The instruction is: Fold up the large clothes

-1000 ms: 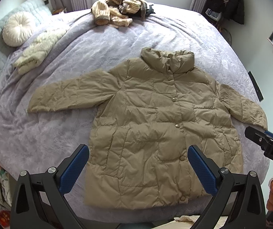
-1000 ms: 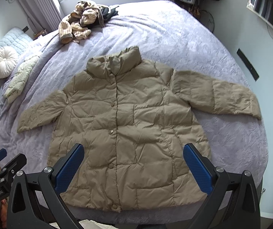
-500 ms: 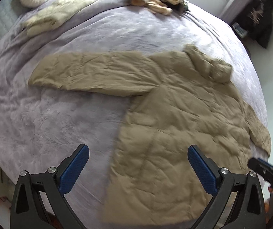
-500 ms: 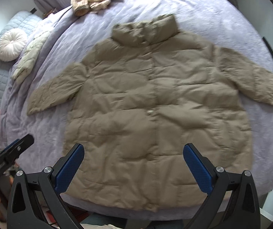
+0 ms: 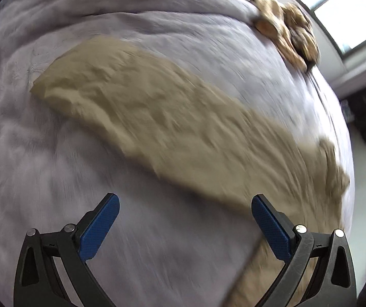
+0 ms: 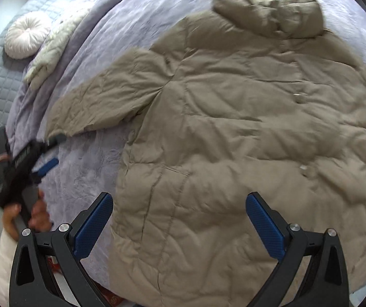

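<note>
A tan padded coat (image 6: pixel 234 133) lies spread flat, front side up, on a bed covered by a lavender blanket (image 6: pixel 85 158). Its collar (image 6: pixel 267 16) points toward the far side of the bed, and the snap buttons down the front are fastened. One sleeve (image 6: pixel 101 99) extends outward across the blanket toward the pillow end. The right gripper (image 6: pixel 179 220) hangs above the coat's lower body, its blue-padded jaws spread wide with nothing between them. The left gripper (image 5: pixel 185 223) is likewise wide open and empty; its own view is heavily motion-blurred and shows the sleeve (image 5: pixel 142 107) running across the blanket ahead of it, with bare blanket directly under the jaws. In the right wrist view the left gripper (image 6: pixel 51 153) appears just beside the sleeve's cuff, held by a hand (image 6: pixel 29 217) with a white sleeve behind it; contact with the cuff cannot be determined. A round white cushion (image 6: pixel 26 37) and a cream fleecy garment (image 6: pixel 52 51) lie near the quilted grey headboard, and a heap of beige clothing (image 5: pixel 285 35) sits at the far edge.
</note>
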Tool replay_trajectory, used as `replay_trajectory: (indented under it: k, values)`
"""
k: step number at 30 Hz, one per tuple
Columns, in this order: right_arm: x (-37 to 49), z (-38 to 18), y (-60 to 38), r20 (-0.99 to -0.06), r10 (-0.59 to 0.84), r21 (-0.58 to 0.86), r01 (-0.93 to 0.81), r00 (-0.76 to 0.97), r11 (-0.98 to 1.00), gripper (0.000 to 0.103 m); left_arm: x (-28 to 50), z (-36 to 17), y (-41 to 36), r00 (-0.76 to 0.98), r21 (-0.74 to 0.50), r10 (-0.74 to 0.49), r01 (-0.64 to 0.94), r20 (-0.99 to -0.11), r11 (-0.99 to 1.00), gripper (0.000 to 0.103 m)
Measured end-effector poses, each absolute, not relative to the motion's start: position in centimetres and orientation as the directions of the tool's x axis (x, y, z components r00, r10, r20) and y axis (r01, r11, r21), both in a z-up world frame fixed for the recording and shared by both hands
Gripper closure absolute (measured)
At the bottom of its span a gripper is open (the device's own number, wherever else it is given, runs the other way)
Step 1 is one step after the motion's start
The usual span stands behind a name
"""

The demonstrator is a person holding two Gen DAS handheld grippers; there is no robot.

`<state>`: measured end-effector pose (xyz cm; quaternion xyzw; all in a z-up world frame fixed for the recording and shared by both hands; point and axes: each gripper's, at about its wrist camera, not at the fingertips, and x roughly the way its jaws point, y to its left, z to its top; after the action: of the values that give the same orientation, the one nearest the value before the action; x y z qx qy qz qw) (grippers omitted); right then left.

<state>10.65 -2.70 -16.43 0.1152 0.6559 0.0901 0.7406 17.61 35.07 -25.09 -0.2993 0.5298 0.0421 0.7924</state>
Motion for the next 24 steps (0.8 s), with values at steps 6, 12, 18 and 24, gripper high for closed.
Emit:
replay_trajectory:
  k: [6,12,18,24]
  values:
    - [12.7,-19.4,-0.6,-0.946,0.301,0.302,-0.009,0.120,0.953,0.000,21.3,-29.6,39.1,0.463,-0.483,-0.267,-0.448,-0.845,0.752,0.000]
    - [15.1,-20.8,0.2,-0.934,0.321,0.321,-0.025,0.156,0.947,0.000,23.6,-29.3,40.2,0.529,-0.445,-0.160,-0.471,-0.833,0.762,0.003]
    - [17.9,-21.1,1.0,-0.914,0.344,0.346,-0.030,0.216,0.938,0.000,24.9,-28.4,41.6,0.575,-0.496,-0.194,-0.430,-0.795,0.755,0.096]
    - [21.1,-20.7,1.5,-0.872,0.371,0.384,-0.024,0.319,0.923,0.000,23.9,-23.4,41.9,0.657,-0.497,-0.165,-0.358,-0.736,0.791,0.096]
